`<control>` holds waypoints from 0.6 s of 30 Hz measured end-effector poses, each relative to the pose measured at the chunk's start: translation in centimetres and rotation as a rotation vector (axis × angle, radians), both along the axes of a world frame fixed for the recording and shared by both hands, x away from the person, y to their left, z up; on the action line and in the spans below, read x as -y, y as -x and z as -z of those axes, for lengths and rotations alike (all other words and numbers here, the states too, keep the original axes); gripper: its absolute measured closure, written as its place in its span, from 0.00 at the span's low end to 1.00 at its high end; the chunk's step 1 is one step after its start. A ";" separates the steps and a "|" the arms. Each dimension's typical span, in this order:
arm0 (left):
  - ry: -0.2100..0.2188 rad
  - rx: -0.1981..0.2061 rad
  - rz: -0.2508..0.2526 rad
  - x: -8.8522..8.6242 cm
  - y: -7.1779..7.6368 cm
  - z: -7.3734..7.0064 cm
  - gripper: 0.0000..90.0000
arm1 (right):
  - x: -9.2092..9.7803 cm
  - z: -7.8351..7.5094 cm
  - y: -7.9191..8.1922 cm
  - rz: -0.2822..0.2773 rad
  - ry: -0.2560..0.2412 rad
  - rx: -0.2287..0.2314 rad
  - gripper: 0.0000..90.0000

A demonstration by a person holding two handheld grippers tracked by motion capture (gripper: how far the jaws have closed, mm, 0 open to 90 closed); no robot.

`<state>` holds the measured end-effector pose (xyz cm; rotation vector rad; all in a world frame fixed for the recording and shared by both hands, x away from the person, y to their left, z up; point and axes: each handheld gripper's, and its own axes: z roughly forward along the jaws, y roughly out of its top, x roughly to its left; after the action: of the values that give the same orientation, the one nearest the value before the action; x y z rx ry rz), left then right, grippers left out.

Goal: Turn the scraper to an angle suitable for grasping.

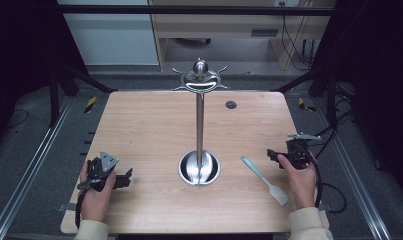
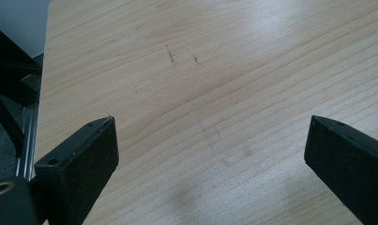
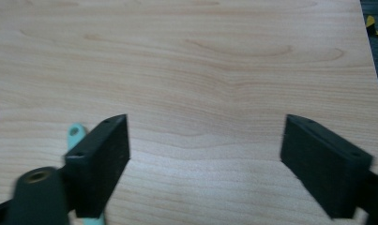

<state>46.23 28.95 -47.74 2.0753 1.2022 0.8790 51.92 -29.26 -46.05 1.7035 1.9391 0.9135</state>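
Right of the stand's base [image 1: 199, 169], spatula [image 1: 265, 179] lies flat on tabletop [image 1: 139, 130], teal handle toward stand. Right tool [image 1: 275, 155] wide, empty, just beyond it; left tool [image 1: 125, 178] wide, idle. Advise: straddle handle squarely, close low.

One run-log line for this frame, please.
left gripper: open, empty | right gripper: open, empty | mint-handled spatula: flat on wooden table, untouched

Even overhead light brightens my table [image 1: 139, 130] while the room around it sinks dark, glare streaks the metal stand [image 1: 199, 120], and my right gripper [image 3: 205, 164] view blurs softly.
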 end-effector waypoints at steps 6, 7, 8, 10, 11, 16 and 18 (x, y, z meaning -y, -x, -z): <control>-0.003 0.003 0.002 0.1 0.0 0.0 0.03 | -0.6 0.5 -0.4 0.015 0.106 -0.023 0.34; -0.003 0.003 0.002 0.1 0.0 0.0 0.03 | -0.6 0.5 -0.4 0.015 0.106 -0.023 0.34; -0.004 0.001 0.001 0.0 0.0 0.0 0.03 | -0.9 0.5 -0.3 0.016 0.141 -0.019 0.38; -0.004 0.001 -0.001 0.0 0.0 0.0 0.03 | -1.1 0.5 -0.3 0.010 0.150 -0.018 0.43; -0.004 0.001 -0.001 0.0 0.0 0.0 0.03 | -1.1 0.5 -0.3 0.010 0.150 -0.018 0.43; -0.005 0.003 0.003 0.0 0.0 0.0 0.03 | -2.5 0.5 -0.1 -0.032 0.196 -0.011 0.60; -0.003 0.002 0.002 0.0 0.0 0.0 0.03 | -3.0 0.5 -0.1 -0.050 0.199 -0.009 0.64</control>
<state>46.25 28.93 -47.70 2.0771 1.1988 0.8819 52.01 -26.26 -46.51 1.5541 2.0127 0.7040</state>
